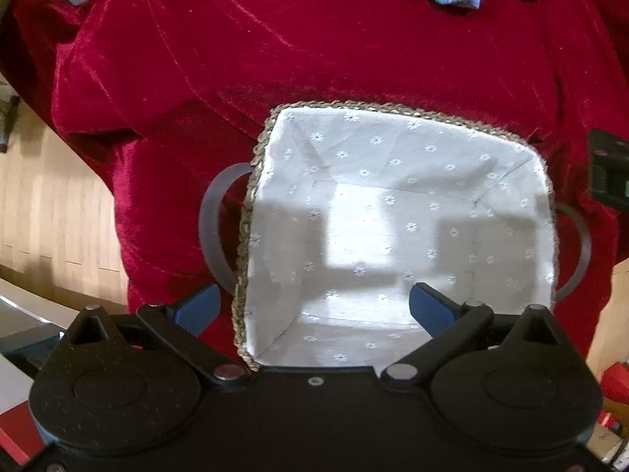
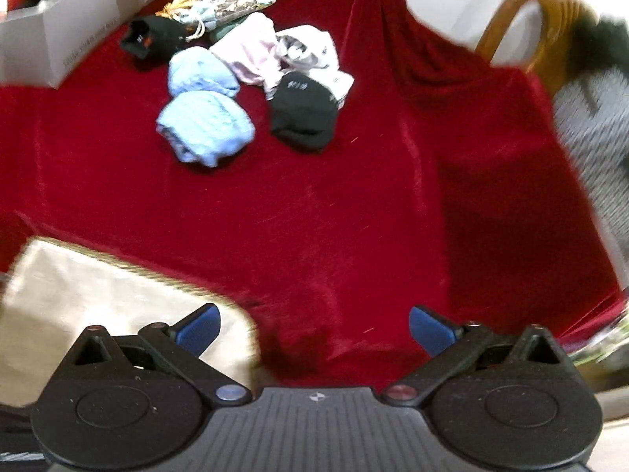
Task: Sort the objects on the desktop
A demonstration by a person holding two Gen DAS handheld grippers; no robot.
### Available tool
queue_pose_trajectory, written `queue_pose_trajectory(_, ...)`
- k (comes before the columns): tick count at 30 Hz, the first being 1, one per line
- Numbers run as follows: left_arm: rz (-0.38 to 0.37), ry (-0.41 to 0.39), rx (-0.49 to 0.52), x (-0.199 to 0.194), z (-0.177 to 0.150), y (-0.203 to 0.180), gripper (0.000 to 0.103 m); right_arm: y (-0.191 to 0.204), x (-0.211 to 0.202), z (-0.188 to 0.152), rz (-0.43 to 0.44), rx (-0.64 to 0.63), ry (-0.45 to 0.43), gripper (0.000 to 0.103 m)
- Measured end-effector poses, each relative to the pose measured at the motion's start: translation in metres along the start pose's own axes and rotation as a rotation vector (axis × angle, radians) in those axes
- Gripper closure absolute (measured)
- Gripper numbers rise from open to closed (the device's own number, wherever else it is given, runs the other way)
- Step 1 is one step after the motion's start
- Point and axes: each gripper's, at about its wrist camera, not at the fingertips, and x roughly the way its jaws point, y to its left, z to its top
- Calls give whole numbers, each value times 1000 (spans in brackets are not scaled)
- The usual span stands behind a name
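A woven basket [image 1: 251,204] with a white flowered lining and grey handles stands on the red velvet cloth; nothing lies in it. My left gripper [image 1: 314,308] hangs open over its near edge, holding nothing. In the right wrist view the basket's corner [image 2: 78,299] shows at lower left, blurred. My right gripper [image 2: 314,332] is open and empty above bare cloth. A pile of rolled socks lies far ahead: light blue pairs [image 2: 206,126], a black pair [image 2: 302,112], pink and white ones [image 2: 251,53], another black one [image 2: 153,39].
A white cardboard box [image 2: 59,39] stands at the far left beside the pile. A patterned pouch [image 2: 232,4] lies behind the socks. A wooden chair back [image 2: 523,19] rises beyond the table at right. The table edge and wooden floor [image 1: 51,204] lie left of the basket.
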Motion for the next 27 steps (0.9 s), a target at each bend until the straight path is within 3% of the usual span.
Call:
queue_pose_trajectory(3,-4,-24,-6,-4,3,1,4,0,-1,4,-15,-26,-54,1)
queue_pose_trajectory(5,-15,-35,1,-7,7,2,4,-13,-1,9,83,16,-66,2)
queue_pose_trajectory(8,-60,-61,-10,-13,18,6,14,-33,-3,21,212,66,-90,3)
queue_pose_trajectory(11,-105,-105,-11,-21,34,8,16,-50,-8,37,245,73,-182,3)
queue_pose_trajectory(13,-96,-144,-1,-26,47,6,15,-64,-8,50,306,111,-228,2)
queue_pose_trajectory(16,-37,-230,14,-35,68,-2,13,-88,13,73,469,214,-192,2)
queue_pose_trajectory(19,-39,-271,59,-39,89,-10,12,-104,41,90,569,317,-129,3)
queue_pose_trajectory(27,-134,-323,197,-36,134,-45,13,-113,112,122,582,394,-55,5)
